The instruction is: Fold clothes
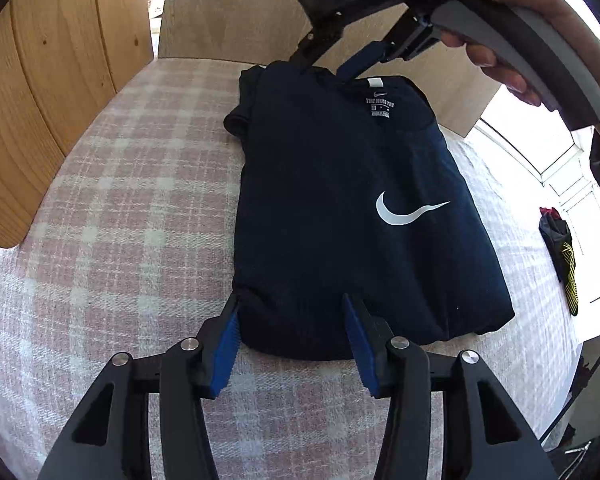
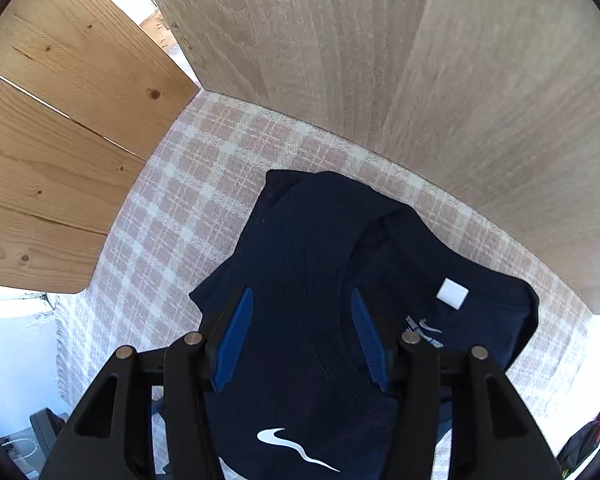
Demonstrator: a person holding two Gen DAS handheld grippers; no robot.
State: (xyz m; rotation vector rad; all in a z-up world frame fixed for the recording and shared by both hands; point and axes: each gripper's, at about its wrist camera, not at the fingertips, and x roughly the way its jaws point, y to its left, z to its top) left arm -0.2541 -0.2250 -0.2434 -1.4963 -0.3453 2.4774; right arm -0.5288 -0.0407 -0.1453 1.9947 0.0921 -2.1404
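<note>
- The left gripper (image 1: 292, 320) sits at the near hem of the navy t-shirt (image 1: 340, 208), jaws about half open. Its left blue pad (image 1: 224, 344) is right at the shirt's near-left corner, the other one over the hem further right. The pads aren't pinching anything, so no grip that I can see.
- The right gripper (image 2: 300, 336) points down over the collar end of the same t-shirt (image 2: 300, 264), jaws also roughly half open, dark fabric showing between the blue pads (image 2: 236, 336). Nothing is clamped there either. In the left wrist view you can see that gripper (image 1: 332, 64) at the far edge of the shirt, with a hand (image 1: 512, 40) wrapped around its grey handle.
- The shirt is folded into a longish rectangle, collar end far, hem near. The white swoosh (image 1: 408, 210) faces up on the right half, and the white neck tag (image 2: 453, 294) is showing at the collar.
- It's lying on a pink and white checked blanket (image 1: 120, 220), more toward the right side of it.
- A pale wood panel (image 2: 420, 60) stands along the far edge of the blanket, and knotty pine boards (image 2: 60, 152) close off the left side.
- Off to the far right there's a dark bundle with yellow markings (image 1: 562, 256) near a bright window area.
</note>
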